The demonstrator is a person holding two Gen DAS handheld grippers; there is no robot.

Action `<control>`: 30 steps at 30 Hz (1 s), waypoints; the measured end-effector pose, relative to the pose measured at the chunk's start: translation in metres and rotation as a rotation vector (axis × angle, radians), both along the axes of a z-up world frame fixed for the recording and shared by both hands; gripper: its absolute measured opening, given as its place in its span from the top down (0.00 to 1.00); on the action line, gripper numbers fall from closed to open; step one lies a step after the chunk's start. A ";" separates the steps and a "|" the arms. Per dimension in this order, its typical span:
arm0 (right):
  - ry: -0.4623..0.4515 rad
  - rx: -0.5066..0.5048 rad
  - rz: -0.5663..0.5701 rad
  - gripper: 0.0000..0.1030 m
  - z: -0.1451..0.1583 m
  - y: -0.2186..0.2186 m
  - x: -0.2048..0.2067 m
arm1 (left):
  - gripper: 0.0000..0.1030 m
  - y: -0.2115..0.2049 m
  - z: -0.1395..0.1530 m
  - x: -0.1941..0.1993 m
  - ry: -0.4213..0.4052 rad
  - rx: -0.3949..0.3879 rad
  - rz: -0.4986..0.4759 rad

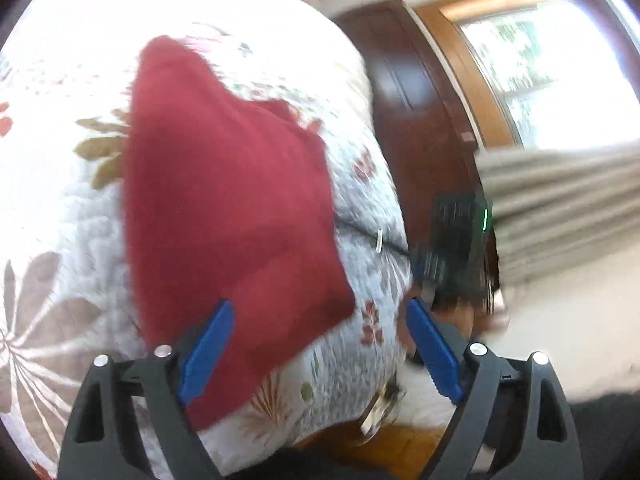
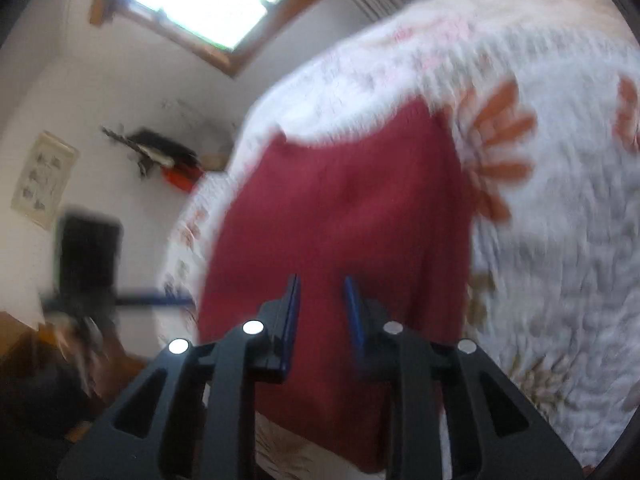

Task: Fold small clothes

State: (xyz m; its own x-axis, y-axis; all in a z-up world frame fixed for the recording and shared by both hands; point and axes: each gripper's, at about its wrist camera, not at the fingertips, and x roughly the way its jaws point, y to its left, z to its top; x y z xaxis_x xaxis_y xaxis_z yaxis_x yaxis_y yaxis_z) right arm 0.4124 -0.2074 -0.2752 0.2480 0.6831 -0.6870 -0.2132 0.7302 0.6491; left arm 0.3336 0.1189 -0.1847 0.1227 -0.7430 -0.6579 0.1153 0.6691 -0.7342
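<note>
A: What does the cloth look like from where you stand?

B: Your red garment (image 1: 224, 200) lies on the bed (image 1: 60, 208), on its white quilt printed with brown and orange flowers. It is a plain deep red piece, broad at the end nearest you and drawn to a narrow tip at the far end. One layer seems to lie over another along the side toward the dark wooden wardrobe (image 1: 416, 120), though blur makes the fold hard to read.

A: And your left tongs (image 1: 320, 320)?

B: Spread wide. One blue pad sits over the near corner of the red garment; the other hangs past the bed's edge, on the wardrobe side. Nothing is between them.

A: The right tongs (image 2: 322, 292)?

B: They point along the red garment (image 2: 340, 220) from its near end, tilted, with the blue pads drawn close but a narrow gap showing between them. Red cloth fills the view behind that gap; you cannot tell whether any fabric is pinched.
</note>
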 end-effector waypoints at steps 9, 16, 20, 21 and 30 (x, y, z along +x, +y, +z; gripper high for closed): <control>-0.026 0.032 -0.037 0.81 0.023 -0.030 -0.030 | 0.09 0.017 -0.010 0.000 0.039 -0.085 0.029; 0.088 -0.033 0.026 0.85 -0.018 -0.010 -0.052 | 0.07 0.062 -0.023 0.004 0.061 0.026 0.168; 0.112 -0.012 -0.005 0.78 -0.014 -0.027 -0.060 | 0.04 0.065 -0.034 0.009 0.106 0.079 0.182; 0.112 0.020 -0.028 0.77 -0.010 -0.039 -0.059 | 0.04 0.067 -0.035 0.009 0.111 0.088 0.180; 0.308 0.340 -0.143 0.03 -0.039 -0.076 0.012 | 0.04 0.065 -0.049 0.039 0.151 -0.011 0.167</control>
State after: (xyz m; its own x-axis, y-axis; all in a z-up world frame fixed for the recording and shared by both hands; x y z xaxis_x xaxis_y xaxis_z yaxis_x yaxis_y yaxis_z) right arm 0.4247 -0.2830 -0.3143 0.1757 0.8558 -0.4865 0.1139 0.4732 0.8736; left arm 0.3727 0.1843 -0.2336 0.1454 -0.7277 -0.6703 -0.1081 0.6618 -0.7419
